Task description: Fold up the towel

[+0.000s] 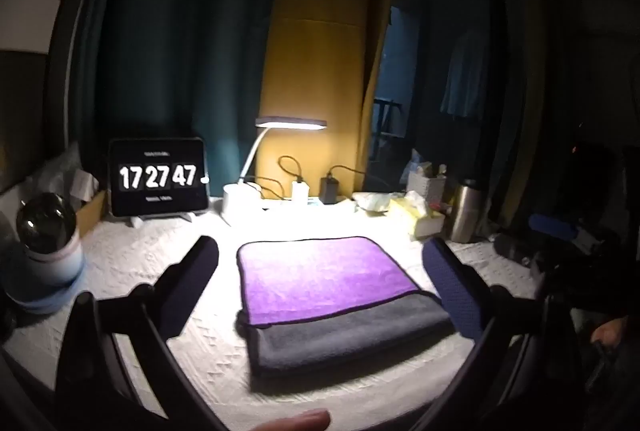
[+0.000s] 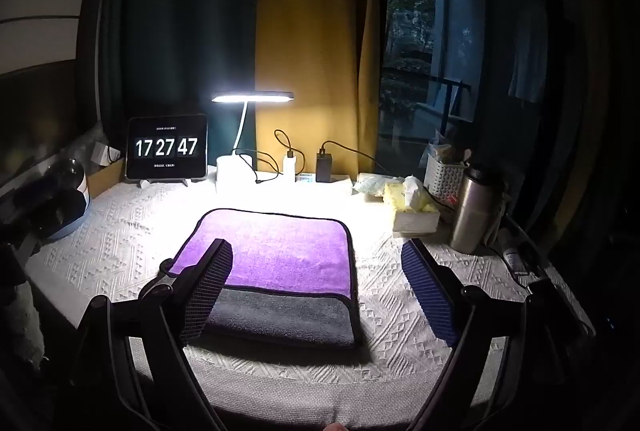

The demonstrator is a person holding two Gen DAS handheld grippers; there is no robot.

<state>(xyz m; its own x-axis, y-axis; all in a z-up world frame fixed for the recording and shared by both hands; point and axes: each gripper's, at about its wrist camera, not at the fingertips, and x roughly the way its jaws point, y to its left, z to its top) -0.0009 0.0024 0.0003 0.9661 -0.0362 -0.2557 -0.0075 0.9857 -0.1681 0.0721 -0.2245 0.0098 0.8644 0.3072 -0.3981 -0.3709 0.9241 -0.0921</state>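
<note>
Towel (image 2: 276, 263) lies mid-table, folded, purple flap over grey layer, grey strip exposed at near edge. Left gripper (image 1: 320, 279) and right gripper (image 2: 316, 283) both spread wide, empty, above it. Risk: pinching only the top layer would undo the fold; a drag could bunch the tablecloth (image 2: 400, 315).

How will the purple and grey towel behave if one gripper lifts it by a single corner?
The towel is probably floppy: it lies flat in soft folded layers, so a lifted corner would likely sag and the fold open. Its plush pile suggests the fingers would grip without slipping. On the textured tablecloth it would likely drag, not slide.
</note>
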